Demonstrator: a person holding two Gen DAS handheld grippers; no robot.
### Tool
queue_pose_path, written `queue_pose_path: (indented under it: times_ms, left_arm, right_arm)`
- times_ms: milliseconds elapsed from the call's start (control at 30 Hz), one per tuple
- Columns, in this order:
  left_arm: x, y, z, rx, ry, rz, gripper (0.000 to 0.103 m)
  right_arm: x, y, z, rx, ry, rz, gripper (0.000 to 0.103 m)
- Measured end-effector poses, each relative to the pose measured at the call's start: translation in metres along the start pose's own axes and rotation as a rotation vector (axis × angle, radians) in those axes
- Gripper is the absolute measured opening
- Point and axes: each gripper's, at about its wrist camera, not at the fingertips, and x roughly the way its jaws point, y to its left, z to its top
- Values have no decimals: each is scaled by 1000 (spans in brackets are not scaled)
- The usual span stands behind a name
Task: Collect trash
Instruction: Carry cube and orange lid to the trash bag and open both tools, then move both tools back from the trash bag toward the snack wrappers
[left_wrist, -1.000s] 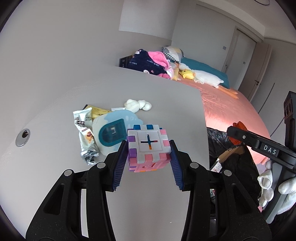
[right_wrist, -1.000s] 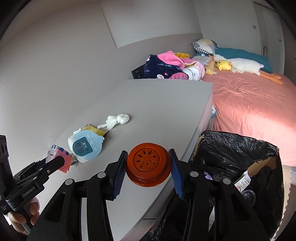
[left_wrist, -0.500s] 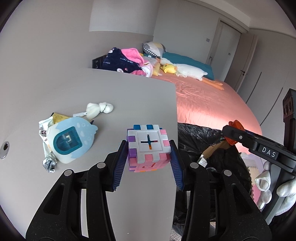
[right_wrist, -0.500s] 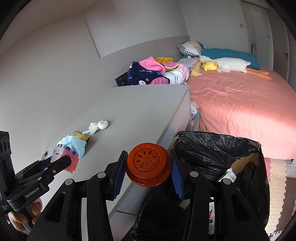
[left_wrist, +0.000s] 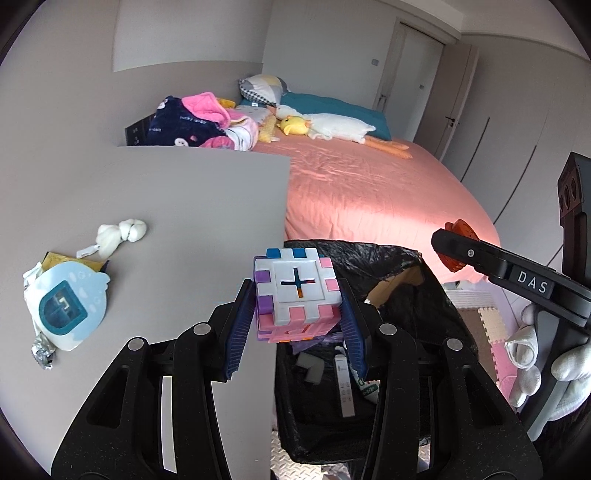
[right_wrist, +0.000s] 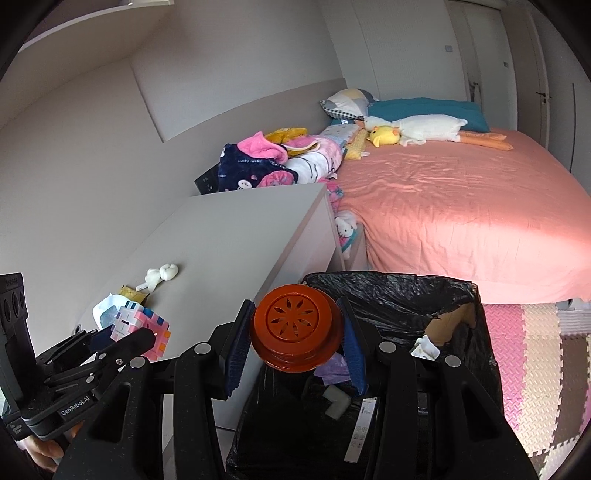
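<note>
My left gripper (left_wrist: 297, 325) is shut on a pastel puzzle cube (left_wrist: 295, 291) and holds it at the grey cabinet's right edge, just over the near rim of the black-lined trash bin (left_wrist: 373, 258). My right gripper (right_wrist: 293, 343) is shut on an orange round lid (right_wrist: 293, 328) and holds it above the bin's opening (right_wrist: 388, 291). The cube also shows in the right wrist view (right_wrist: 142, 325), and the lid in the left wrist view (left_wrist: 456, 245). Paper and packaging lie inside the bin.
On the grey cabinet top (left_wrist: 184, 206) lie a blue device (left_wrist: 68, 306), a crumpled white tissue (left_wrist: 120, 232) and wrappers (left_wrist: 42, 350). A bed with a pink sheet (right_wrist: 461, 218) stands behind the bin. Foam floor mats (right_wrist: 535, 343) lie to the right.
Both grippers have moved right, off the cabinet top toward the bin, each still holding its object. The bin now lies directly below and ahead of both.
</note>
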Motion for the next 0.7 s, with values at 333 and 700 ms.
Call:
queue_pose_path:
  times_ms: [333, 700]
  left_arm:
    - [20, -33, -3, 37, 48, -105, 47]
    - [25, -55, -12, 91, 75, -209, 97]
  right_arm:
    - [-12, -33, 6, 51, -30, -60, 47]
    - [-30, -51, 10, 88, -130, -187, 87]
